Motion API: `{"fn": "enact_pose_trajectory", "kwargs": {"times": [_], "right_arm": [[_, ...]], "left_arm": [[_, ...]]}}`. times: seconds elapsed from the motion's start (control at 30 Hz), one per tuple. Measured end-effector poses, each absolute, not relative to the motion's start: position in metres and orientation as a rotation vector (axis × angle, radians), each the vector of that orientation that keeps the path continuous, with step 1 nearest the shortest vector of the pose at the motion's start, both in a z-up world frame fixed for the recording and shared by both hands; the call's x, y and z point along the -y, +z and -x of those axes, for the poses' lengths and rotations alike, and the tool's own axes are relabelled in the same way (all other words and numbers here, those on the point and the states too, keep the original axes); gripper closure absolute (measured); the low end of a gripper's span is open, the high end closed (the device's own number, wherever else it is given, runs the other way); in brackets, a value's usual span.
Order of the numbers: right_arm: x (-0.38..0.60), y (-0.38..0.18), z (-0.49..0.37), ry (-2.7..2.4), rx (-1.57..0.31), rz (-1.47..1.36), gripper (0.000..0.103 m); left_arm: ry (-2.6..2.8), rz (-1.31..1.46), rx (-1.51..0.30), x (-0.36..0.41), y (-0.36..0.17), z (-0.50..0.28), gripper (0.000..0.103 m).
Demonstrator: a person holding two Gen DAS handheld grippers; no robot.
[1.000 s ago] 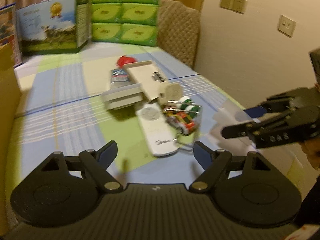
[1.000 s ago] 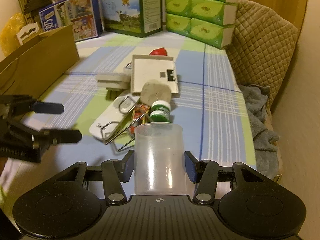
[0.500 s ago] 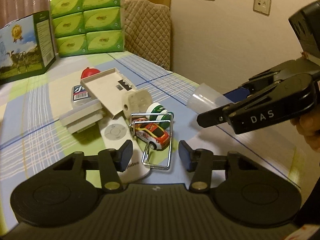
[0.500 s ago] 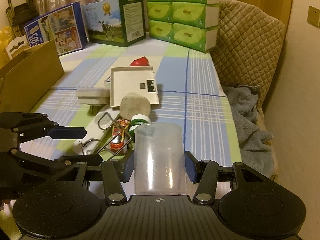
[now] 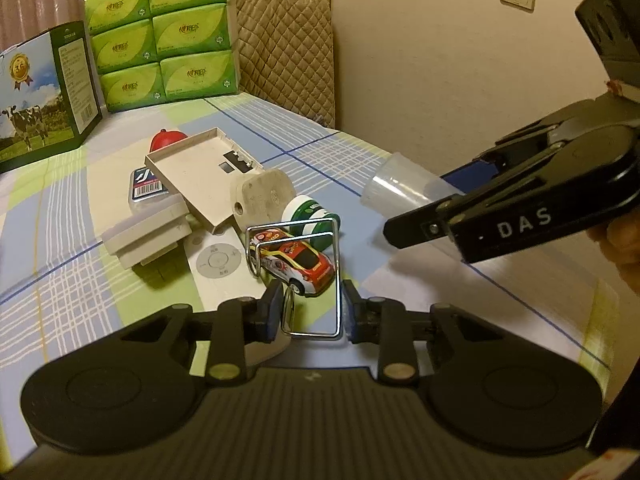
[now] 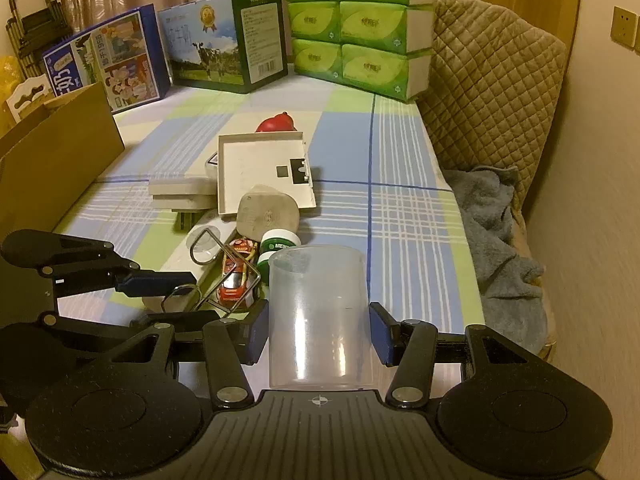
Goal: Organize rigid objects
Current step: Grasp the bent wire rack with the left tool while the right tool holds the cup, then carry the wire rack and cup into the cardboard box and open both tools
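Observation:
A pile of small objects lies on the checked tablecloth (image 5: 64, 280): a wire metal clip (image 5: 316, 280), a toy car (image 5: 298, 262), a green-capped jar (image 5: 310, 216), a white remote (image 5: 220, 264), a beige tray-like cover (image 5: 200, 176), a round beige plug (image 5: 262, 196) and a red object (image 5: 168, 139). My left gripper (image 5: 310, 312) has its jaws closed in on the near end of the wire clip. My right gripper (image 6: 318, 332) is shut on a clear plastic cup (image 6: 318, 316), also seen in the left wrist view (image 5: 404, 192), held above the table right of the pile.
A stack of green tissue packs (image 6: 360, 24) and milk cartons (image 6: 224, 40) stand at the back. A cardboard box (image 6: 52, 160) stands at the left. A quilted chair (image 6: 492, 92) with a grey towel (image 6: 500, 232) is beyond the right edge.
My left gripper has moved forward to the pile and closed its jaws onto the wire clip. My right gripper has kept hold of the cup and drifted closer to the pile.

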State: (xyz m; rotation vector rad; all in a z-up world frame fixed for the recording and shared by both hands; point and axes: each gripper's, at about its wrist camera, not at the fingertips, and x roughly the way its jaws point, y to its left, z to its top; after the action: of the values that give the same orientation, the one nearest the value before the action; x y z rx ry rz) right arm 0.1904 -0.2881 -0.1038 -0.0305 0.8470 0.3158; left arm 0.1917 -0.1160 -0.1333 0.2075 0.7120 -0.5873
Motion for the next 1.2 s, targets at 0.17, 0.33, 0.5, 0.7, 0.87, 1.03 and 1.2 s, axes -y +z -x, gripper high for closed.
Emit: {"fn": "enact_pose_trajectory", "kwargs": {"times": [0.17,0.33,0.5,0.7,0.87,1.03,1.2], "right_arm": [[0.289,-0.103,-0.189,0.321,-0.851,0.005,0.054],[0.288,-0.106,-0.188,0.316,-0.867,-0.003,0.054],[0.287,-0.106,-0.186,0.324,-0.873,-0.020,0.054],[0.277,-0.104,-0.181,0.352,-0.874,-0.023,0.054],[0.259,-0.092,-0.177,0.380,-0.857,-0.023,0.054],[0.227,-0.059,-0.169,0.438,-0.815,-0.008,0.054],[0.184,-0.012,-0.171,0.515,-0.743,0.019,0.054]], "left_arm": [[-0.567,-0.212,-0.727,0.112,-0.123,-0.185,0.078],[-0.555,-0.202,-0.711,0.105,-0.111,-0.177,0.078],[-0.540,-0.177,-0.724,0.094,-0.102,-0.167,0.078],[-0.491,-0.155,-0.745,0.074,-0.096,-0.155,0.078],[-0.451,-0.147,-0.735,0.052,-0.074,-0.146,0.078],[-0.390,-0.128,-0.690,0.020,-0.031,-0.140,0.078],[-0.315,-0.108,-0.652,-0.025,0.009,-0.134,0.078]]}}
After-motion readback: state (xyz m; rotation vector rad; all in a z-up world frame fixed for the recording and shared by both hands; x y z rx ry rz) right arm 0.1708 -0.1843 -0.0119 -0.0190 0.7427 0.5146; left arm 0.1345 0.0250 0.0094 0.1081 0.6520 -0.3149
